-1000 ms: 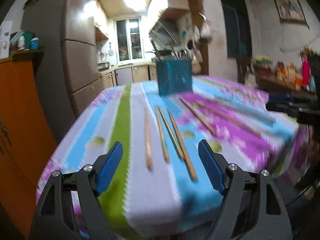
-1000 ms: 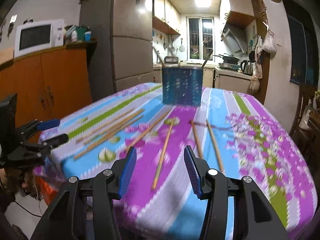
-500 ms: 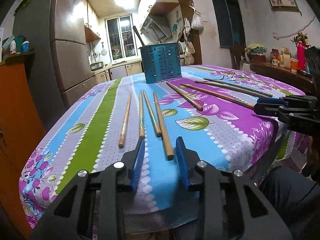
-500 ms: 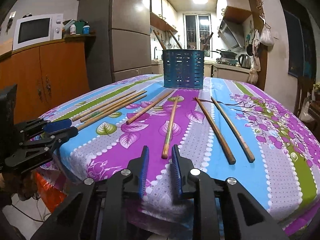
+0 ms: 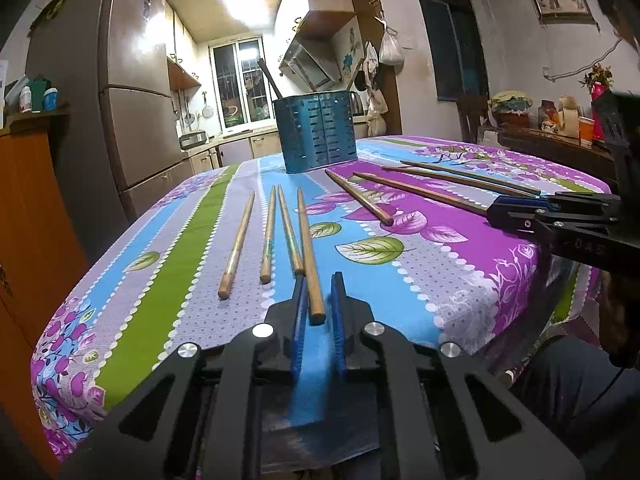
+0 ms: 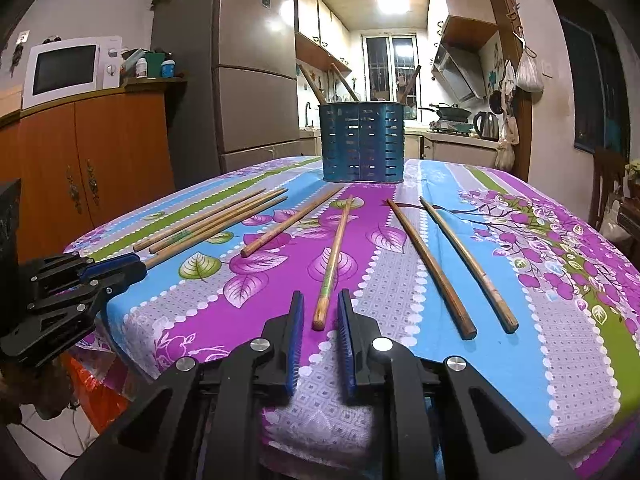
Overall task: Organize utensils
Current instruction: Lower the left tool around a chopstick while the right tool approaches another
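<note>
Several wooden chopsticks lie on a flowered tablecloth [image 5: 400, 248]. A blue slotted utensil holder [image 5: 320, 132] stands at the far end, with sticks in it; it shows in the right wrist view [image 6: 362, 142] too. My left gripper [image 5: 318, 284] has its jaws narrowed around the near end of one chopstick [image 5: 308, 248], with small gaps still showing. My right gripper [image 6: 320, 300] has its jaws narrowed on either side of the near end of another chopstick [image 6: 334, 256], not touching it.
A fridge [image 6: 248, 80] and an orange cabinet [image 6: 88, 152] with a microwave [image 6: 68, 70] stand left of the table. A sideboard with jars [image 5: 560, 128] stands on the right. The table's near edge lies just under both grippers.
Both grippers have narrowed from wide open and moved forward and down to the table edge, each now straddling the near end of a chopstick.
</note>
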